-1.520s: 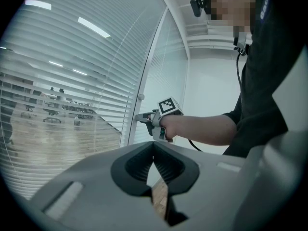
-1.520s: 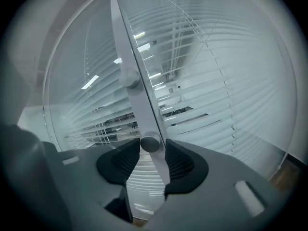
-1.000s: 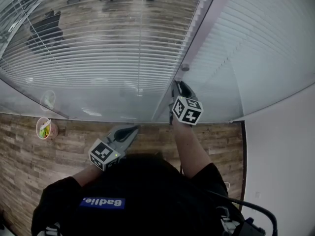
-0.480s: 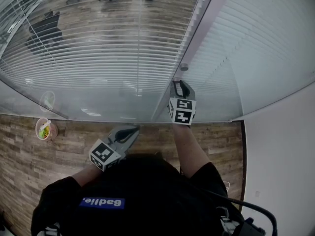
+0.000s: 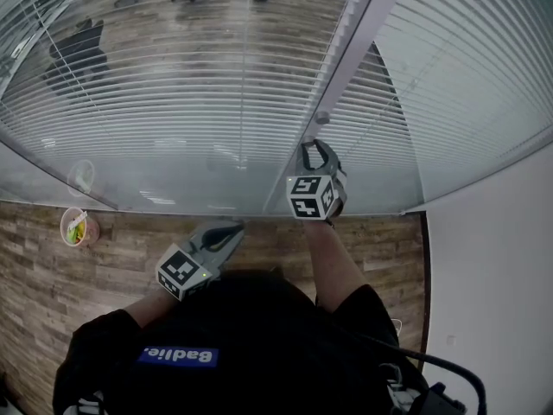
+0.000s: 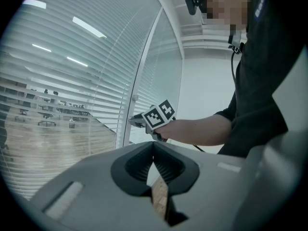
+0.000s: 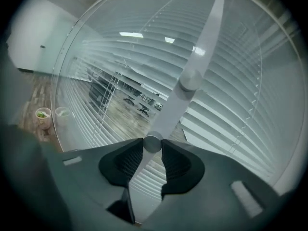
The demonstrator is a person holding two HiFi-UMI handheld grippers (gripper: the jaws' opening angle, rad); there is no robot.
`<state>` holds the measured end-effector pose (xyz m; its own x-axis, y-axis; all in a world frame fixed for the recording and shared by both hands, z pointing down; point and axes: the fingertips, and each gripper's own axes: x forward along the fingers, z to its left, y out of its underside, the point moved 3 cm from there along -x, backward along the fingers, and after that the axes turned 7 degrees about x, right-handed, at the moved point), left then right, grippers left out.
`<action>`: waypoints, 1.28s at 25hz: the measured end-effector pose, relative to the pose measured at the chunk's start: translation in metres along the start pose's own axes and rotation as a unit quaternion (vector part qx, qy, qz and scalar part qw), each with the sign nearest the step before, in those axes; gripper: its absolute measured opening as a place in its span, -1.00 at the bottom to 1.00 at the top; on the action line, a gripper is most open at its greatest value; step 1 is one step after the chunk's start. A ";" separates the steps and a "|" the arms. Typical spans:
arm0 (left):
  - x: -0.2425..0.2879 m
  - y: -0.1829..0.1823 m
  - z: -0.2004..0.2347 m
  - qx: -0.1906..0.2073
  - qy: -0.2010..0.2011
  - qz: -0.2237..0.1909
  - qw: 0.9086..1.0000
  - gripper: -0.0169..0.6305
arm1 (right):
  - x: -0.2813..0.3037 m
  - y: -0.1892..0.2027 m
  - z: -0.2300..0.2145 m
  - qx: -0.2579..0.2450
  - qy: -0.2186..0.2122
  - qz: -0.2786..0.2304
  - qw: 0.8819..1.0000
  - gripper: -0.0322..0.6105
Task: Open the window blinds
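White slatted blinds hang behind glass on both sides of a pale frame post (image 5: 356, 37). The right-hand blind (image 5: 449, 67) has its slats tilted, with dark gaps between them; the left-hand blind (image 5: 164, 93) also lets the office beyond show through. Two small round knobs sit on the post. My right gripper (image 5: 312, 148) is shut on the lower knob (image 7: 153, 143), and the upper knob (image 7: 190, 79) is free. My left gripper (image 5: 230, 229) hangs low by the glass, shut and empty, its tips (image 6: 154, 147) touching.
A paper cup (image 5: 76, 228) with something green in it stands on the wooden floor at the left, against the glass. A white wall (image 5: 492, 266) closes the right side. Office chairs show beyond the glass.
My right gripper has rolled in place on the knob, its marker cube turning over. The right-hand blind's slats have tilted from a flat shut sheet to open with gaps. The left gripper stayed still.
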<state>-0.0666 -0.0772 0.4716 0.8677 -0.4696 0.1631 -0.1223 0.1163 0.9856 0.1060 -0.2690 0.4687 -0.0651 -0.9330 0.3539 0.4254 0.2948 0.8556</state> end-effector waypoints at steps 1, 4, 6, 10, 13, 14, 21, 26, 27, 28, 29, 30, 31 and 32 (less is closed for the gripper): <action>0.000 0.000 0.000 0.000 0.000 0.000 1.000 -0.95 | 0.000 0.000 0.000 -0.004 0.001 0.000 1.000 -0.51; -0.001 0.001 0.001 -0.001 -0.001 0.000 1.000 -0.95 | 0.000 0.000 0.000 -0.009 0.003 -0.001 1.000 -0.51; -0.002 0.001 0.002 -0.002 -0.002 -0.001 1.000 -0.95 | 0.001 0.001 0.000 -0.007 0.003 0.000 1.000 -0.51; -0.002 0.001 0.002 -0.002 -0.003 -0.001 1.000 -0.95 | 0.001 0.001 0.000 -0.011 0.004 -0.001 1.000 -0.51; -0.002 0.001 0.002 -0.003 -0.003 -0.002 1.000 -0.95 | 0.001 0.001 0.000 -0.012 0.005 -0.002 1.000 -0.50; -0.002 0.000 0.002 -0.004 -0.003 -0.003 1.000 -0.95 | 0.001 0.001 0.000 -0.011 0.004 -0.002 1.000 -0.50; 0.004 -0.001 0.000 -0.004 -0.007 -0.004 1.000 -0.95 | -0.003 -0.001 0.001 -0.017 -0.011 -0.017 1.000 -0.49; 0.013 -0.002 -0.004 0.000 -0.008 -0.004 1.000 -0.95 | -0.007 -0.001 0.002 -0.026 -0.020 -0.031 0.999 -0.47; 0.014 -0.001 -0.005 0.001 -0.008 -0.004 1.000 -0.95 | -0.008 0.000 0.002 -0.027 -0.021 -0.033 0.999 -0.47; 0.016 -0.001 -0.006 0.001 -0.008 -0.003 1.000 -0.95 | -0.009 0.001 0.002 -0.029 -0.023 -0.035 0.999 -0.47; 0.019 -0.001 -0.007 0.002 -0.008 -0.003 1.000 -0.95 | -0.010 0.002 0.002 -0.030 -0.024 -0.037 0.999 -0.47; 0.021 0.001 -0.008 0.003 -0.008 -0.002 1.000 -0.95 | -0.009 0.005 0.002 -0.030 -0.026 -0.038 0.998 -0.47; 0.024 0.005 -0.009 0.005 -0.008 -0.001 1.000 -0.95 | -0.008 0.009 0.004 -0.030 -0.029 -0.040 0.998 -0.47; 0.027 0.011 -0.009 0.006 -0.008 0.000 1.000 -0.95 | -0.007 0.016 0.007 -0.030 -0.031 -0.042 0.998 -0.48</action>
<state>-0.0403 -0.0804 0.4860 0.8595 -0.4843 0.1634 -0.1278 0.1059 0.9861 0.1070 -0.2560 0.4819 -0.1583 -0.9387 0.3064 0.4688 0.2016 0.8600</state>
